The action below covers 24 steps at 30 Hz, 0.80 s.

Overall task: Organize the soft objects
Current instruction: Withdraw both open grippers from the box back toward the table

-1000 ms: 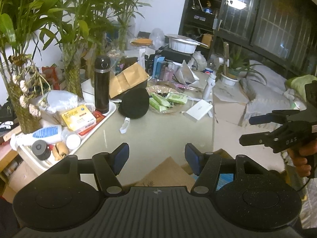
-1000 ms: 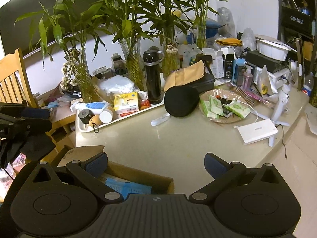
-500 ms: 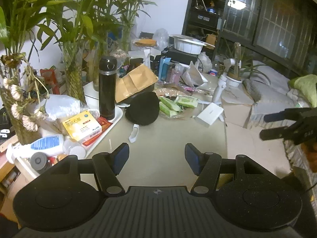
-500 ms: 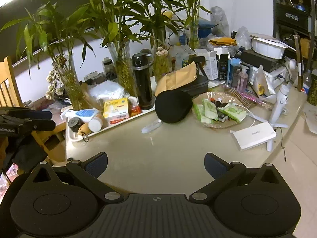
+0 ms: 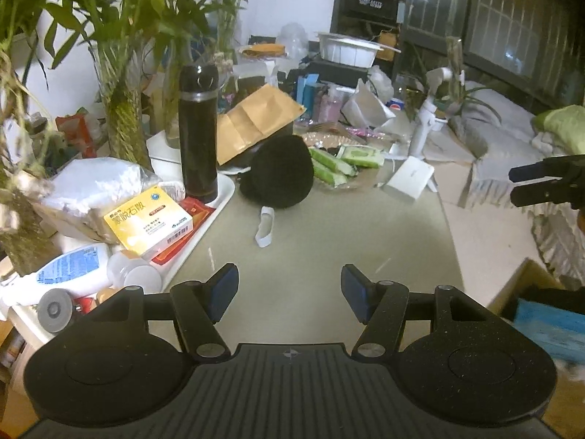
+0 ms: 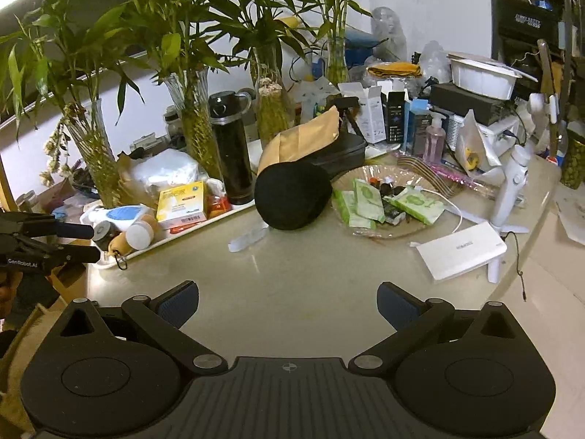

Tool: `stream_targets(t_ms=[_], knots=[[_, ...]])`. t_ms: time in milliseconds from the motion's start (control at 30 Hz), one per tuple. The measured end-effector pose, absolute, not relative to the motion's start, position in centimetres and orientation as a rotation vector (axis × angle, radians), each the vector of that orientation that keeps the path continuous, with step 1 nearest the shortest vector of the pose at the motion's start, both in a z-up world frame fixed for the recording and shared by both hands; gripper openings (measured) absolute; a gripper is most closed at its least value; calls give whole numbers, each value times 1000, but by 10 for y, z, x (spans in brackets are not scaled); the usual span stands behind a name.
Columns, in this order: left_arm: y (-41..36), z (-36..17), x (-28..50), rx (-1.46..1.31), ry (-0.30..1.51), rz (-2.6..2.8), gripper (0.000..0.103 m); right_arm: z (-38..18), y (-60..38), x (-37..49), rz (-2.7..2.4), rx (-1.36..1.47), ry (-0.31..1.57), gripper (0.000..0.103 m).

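Both claws, left claw point(image 5: 289, 287) and right claw point(image 6: 287, 301), are wide and empty, and have moved in over the tabletop point(image 6: 310, 278). Soft round black pouch point(image 6: 292, 195) sits mid-tabletop by the white tray point(image 5: 219, 197), likely next.

My right gripper point(image 6: 287, 301) hangs spread wide over the bare table point(image 6: 310, 274) at lower centre, holding nothing. Mid-frame sits the black soft cap point(image 6: 292, 195); my left gripper point(image 6: 89, 243) shows at the left edge.

White wall point(image 6: 431, 7) behind a cluttered beige table point(image 6: 310, 267).
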State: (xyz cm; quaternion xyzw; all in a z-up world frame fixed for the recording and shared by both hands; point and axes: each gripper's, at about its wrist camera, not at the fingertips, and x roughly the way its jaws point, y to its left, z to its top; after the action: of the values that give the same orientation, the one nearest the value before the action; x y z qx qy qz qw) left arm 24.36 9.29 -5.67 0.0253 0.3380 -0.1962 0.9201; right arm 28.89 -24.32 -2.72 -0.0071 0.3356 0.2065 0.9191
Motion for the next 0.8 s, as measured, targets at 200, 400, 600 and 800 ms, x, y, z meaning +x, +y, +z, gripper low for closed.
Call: stream_targets(t_ms=[200,400,600,800], knots=[[92,-77,268,73,694,-417,61,-46,-250,306,420,29,701,103],[91,-97,293,102,665,-386,73,-64,-255,320,393,9,700,103],[84,-119,321,123,664,-396,73,-76,-255,332,393,-25,706,103],[71,-137,344,178,657,-425,73,-88,-254,343,445,-12,745,103]])
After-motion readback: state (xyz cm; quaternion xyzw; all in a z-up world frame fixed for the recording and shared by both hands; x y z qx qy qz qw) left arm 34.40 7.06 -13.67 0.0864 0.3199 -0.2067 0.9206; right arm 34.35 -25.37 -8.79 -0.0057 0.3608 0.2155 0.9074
